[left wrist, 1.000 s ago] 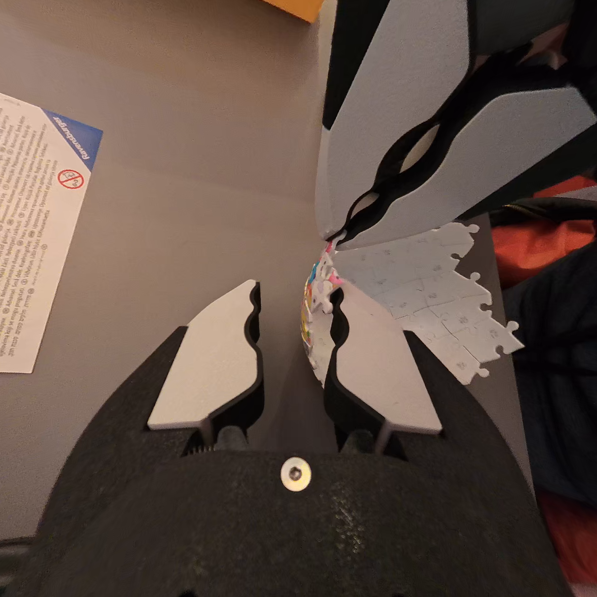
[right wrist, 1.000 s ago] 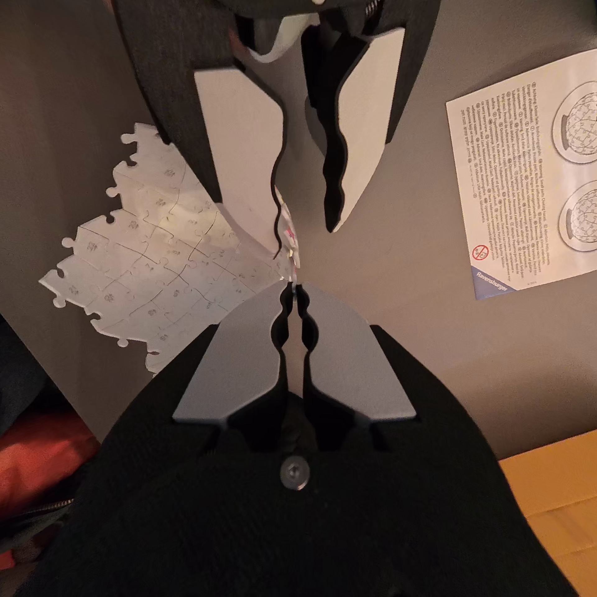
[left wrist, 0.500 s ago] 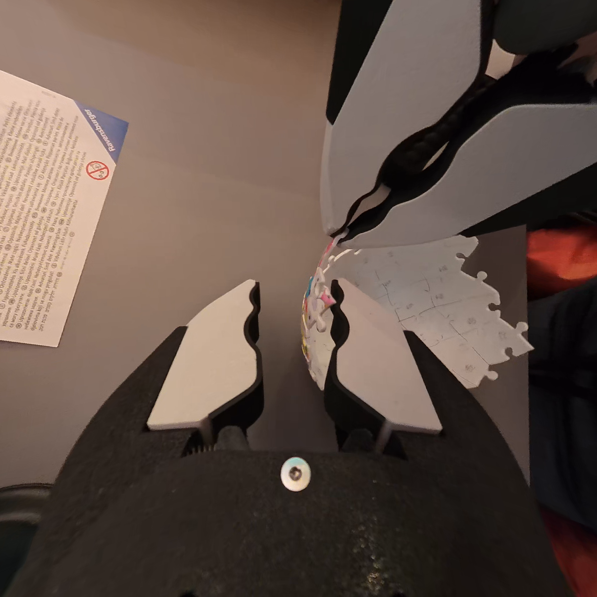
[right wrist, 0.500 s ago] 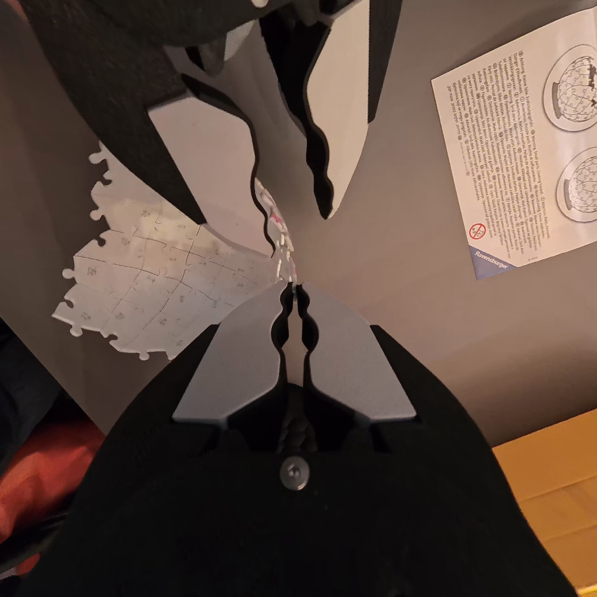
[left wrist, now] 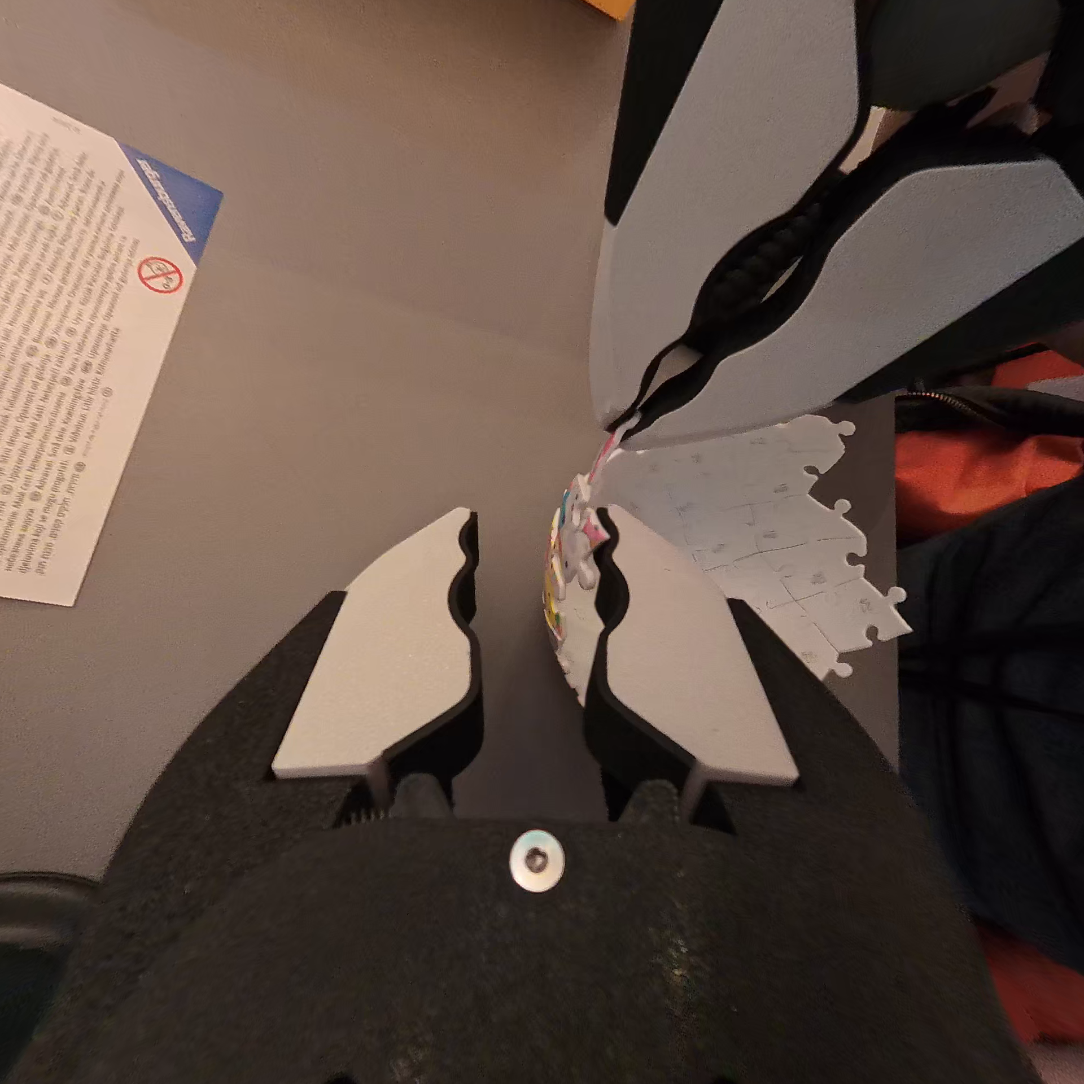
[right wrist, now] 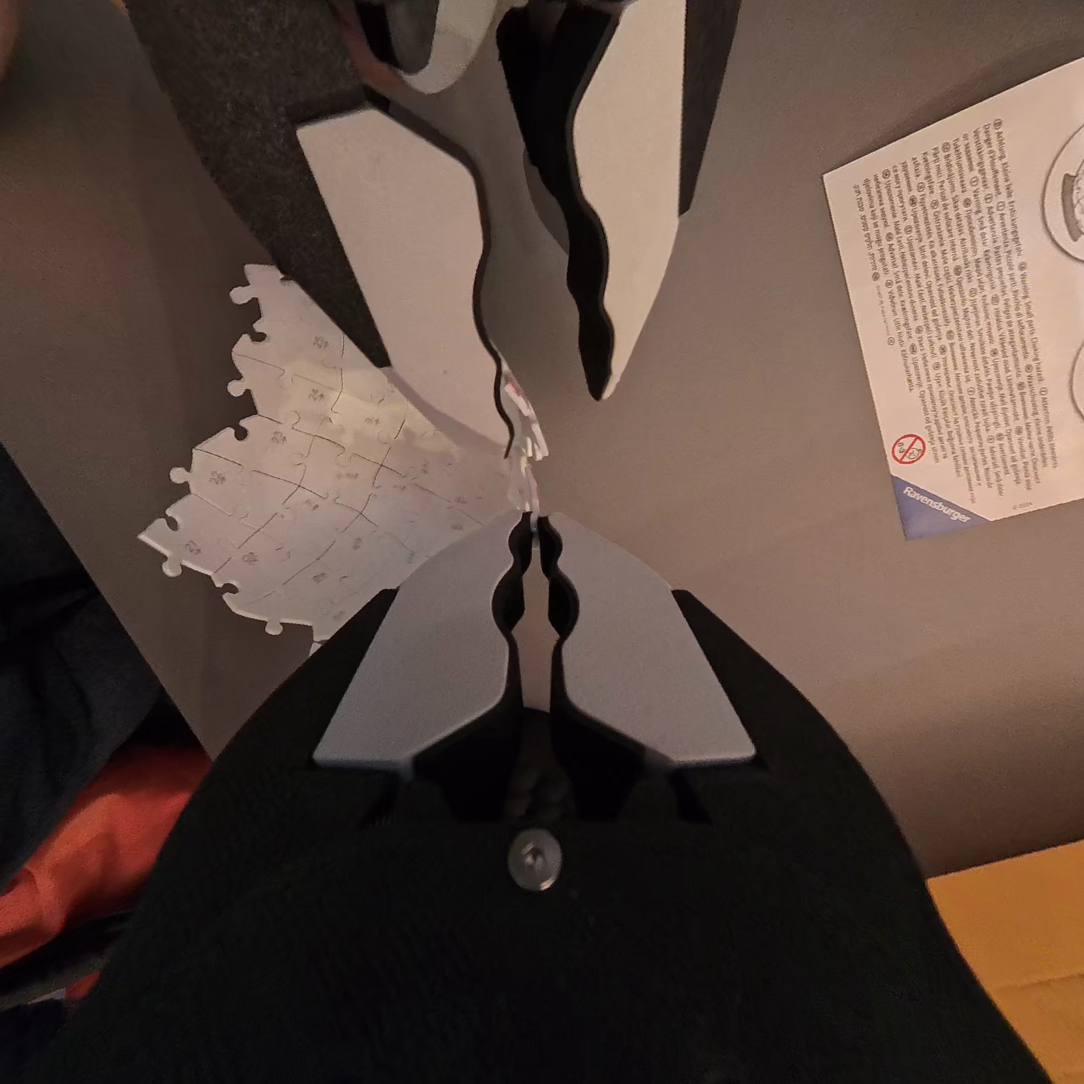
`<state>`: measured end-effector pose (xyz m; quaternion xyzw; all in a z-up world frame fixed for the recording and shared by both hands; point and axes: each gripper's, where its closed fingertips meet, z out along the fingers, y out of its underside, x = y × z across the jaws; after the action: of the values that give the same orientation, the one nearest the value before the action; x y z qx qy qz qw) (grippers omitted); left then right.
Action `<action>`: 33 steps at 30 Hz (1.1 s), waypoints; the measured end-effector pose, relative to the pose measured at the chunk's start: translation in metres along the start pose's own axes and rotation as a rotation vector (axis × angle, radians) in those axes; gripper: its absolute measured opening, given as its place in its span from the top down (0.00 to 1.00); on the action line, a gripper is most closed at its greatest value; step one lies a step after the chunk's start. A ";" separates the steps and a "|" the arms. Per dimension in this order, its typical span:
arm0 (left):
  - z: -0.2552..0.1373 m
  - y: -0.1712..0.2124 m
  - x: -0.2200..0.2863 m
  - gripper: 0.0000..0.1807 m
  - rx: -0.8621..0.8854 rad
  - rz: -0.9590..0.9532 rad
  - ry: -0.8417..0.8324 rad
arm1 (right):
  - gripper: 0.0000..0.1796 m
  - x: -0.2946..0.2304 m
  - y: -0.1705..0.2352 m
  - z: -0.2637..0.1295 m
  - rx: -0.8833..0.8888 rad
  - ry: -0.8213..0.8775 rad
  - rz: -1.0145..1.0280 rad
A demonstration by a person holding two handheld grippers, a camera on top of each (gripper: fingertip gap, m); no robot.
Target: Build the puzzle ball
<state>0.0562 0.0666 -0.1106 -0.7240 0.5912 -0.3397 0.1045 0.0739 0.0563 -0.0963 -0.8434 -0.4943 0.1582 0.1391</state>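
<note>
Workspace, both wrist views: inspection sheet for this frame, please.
Surface: grey table, bare around the work.
Job's things: curved puzzle shell, partly assembled, blank side showing, held above the table.
Clutter: printed instruction sheet; yellow box at the table edge.
Grippers: right claw shut on the shell's edge; left claw open, one finger against the shell.
Cables: nothing seen.
Surroundings: orange fabric, dark clothing beyond the table.

A plain grey table (left wrist: 363, 328) fills most of both views. A printed white leaflet (left wrist: 70, 352) with a blue corner lies flat on it at the left of the left wrist view, upper right in the right wrist view.
</note>
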 end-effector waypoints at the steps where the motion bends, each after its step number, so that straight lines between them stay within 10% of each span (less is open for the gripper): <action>1: 0.001 0.001 0.001 0.79 -0.013 -0.010 0.000 | 0.98 0.000 0.001 0.001 -0.003 -0.007 0.003; 33: 0.011 0.004 0.008 0.96 -0.043 0.016 0.031 | 0.98 0.003 -0.003 0.005 0.004 -0.008 -0.099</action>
<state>0.0603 0.0553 -0.1179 -0.7160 0.6056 -0.3374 0.0825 0.0708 0.0609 -0.1001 -0.8169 -0.5357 0.1558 0.1466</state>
